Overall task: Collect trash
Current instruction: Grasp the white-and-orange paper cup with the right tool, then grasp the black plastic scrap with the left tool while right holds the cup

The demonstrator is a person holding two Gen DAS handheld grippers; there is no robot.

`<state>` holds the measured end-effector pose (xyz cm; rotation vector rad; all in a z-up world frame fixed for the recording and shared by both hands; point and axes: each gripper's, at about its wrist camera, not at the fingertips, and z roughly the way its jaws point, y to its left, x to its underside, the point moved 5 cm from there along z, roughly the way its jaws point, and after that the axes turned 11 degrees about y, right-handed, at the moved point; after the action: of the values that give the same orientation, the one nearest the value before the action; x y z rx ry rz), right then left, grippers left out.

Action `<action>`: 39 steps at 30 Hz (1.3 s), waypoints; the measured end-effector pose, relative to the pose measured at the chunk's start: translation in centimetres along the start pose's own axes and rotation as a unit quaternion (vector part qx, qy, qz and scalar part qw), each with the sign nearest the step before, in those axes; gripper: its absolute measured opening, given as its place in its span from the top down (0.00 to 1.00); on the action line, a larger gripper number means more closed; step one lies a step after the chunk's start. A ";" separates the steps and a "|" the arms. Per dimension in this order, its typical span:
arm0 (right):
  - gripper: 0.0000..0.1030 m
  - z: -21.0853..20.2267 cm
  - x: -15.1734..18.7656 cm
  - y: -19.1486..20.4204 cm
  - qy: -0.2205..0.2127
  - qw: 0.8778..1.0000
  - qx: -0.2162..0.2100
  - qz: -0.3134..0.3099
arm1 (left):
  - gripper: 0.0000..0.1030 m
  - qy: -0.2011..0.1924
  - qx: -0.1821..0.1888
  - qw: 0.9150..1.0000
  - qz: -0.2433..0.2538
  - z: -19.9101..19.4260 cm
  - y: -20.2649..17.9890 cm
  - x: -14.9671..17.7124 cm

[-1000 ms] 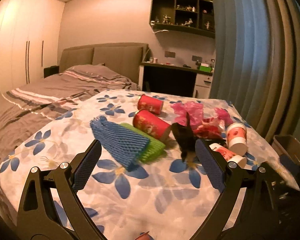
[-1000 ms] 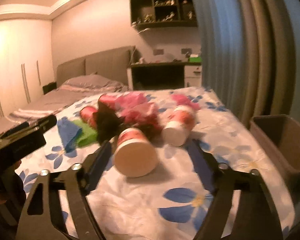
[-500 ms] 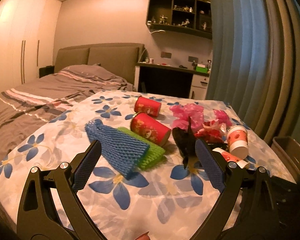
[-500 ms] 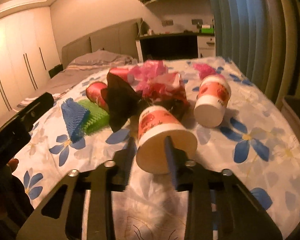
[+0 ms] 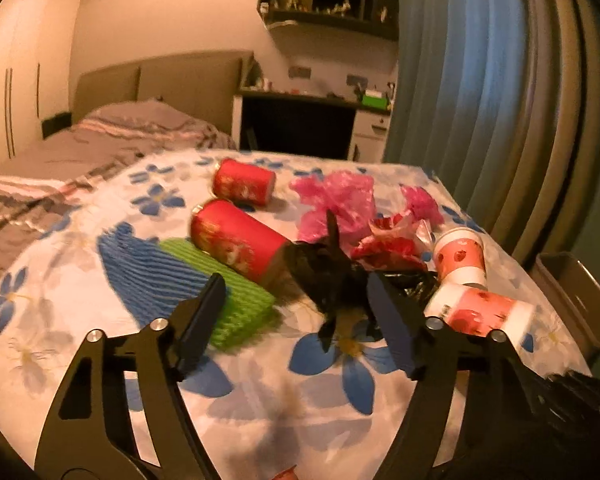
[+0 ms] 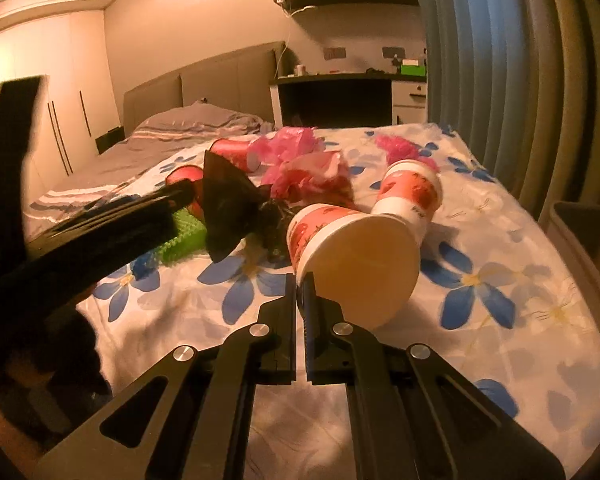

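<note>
Trash lies on the flowered bedspread (image 5: 260, 392). My right gripper (image 6: 300, 286) is shut on the rim of a toppled red-and-white paper cup (image 6: 356, 256), pinching its left edge. That cup also shows at the right of the left wrist view (image 5: 480, 312), with a second cup (image 5: 460, 256) behind it. My left gripper (image 5: 296, 312) is closing. A crumpled black bag (image 5: 328, 272) lies between its fingertips, close to the right finger, and the pads do not touch it. In the right wrist view the left gripper is a dark blur (image 6: 100, 232) beside the black bag (image 6: 228, 208).
Two red cans (image 5: 236, 240) (image 5: 244, 182), a green foam net (image 5: 228, 296), a blue foam net (image 5: 148, 272), pink plastic (image 5: 336, 200) and a red wrapper (image 5: 388, 244) crowd the bed. A grey bin (image 6: 588, 232) stands off its right edge by the curtain.
My right gripper's jaws closed onto the near cup's rim. My left gripper moved in toward the black bag and its jaws narrowed.
</note>
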<state>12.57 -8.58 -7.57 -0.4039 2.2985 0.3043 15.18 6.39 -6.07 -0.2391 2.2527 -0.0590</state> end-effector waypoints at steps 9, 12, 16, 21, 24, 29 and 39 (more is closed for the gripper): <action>0.96 -1.8 0.2 -1.8 -0.022 1.000 0.008 -0.002 | 0.61 0.047 0.013 0.999 0.012 3.6 -2.1 -1.1; 0.96 -2.2 0.3 -2.3 -0.025 1.000 0.007 -0.002 | 0.80 0.067 0.019 0.997 0.016 4.4 -2.5 -0.8; 0.96 -2.6 0.4 -3.0 -0.028 1.000 0.002 0.001 | 1.00 0.069 0.026 0.997 0.016 4.3 -2.6 -0.5; 0.96 -3.3 0.4 -3.3 -0.036 0.999 0.001 0.001 | 1.00 0.051 0.038 0.998 0.005 2.3 -2.6 -0.4; 0.96 -3.9 0.4 -3.6 -0.045 0.999 0.002 0.000 | 1.00 0.020 0.040 0.999 -0.001 -0.8 -2.7 -0.3; 0.96 -5.2 0.6 -4.1 -0.058 0.998 0.002 0.001 | 1.00 -0.022 0.047 0.999 -0.001 -5.0 -3.0 0.0; 0.96 -7.3 1.3 -4.7 -0.076 0.997 0.008 0.005 | 1.00 -0.051 0.085 0.995 -0.010 -9.1 -3.2 -0.6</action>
<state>8.71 -15.59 -4.05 -0.3497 2.1541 0.3117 9.07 2.98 0.65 -0.1679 2.1298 -0.2431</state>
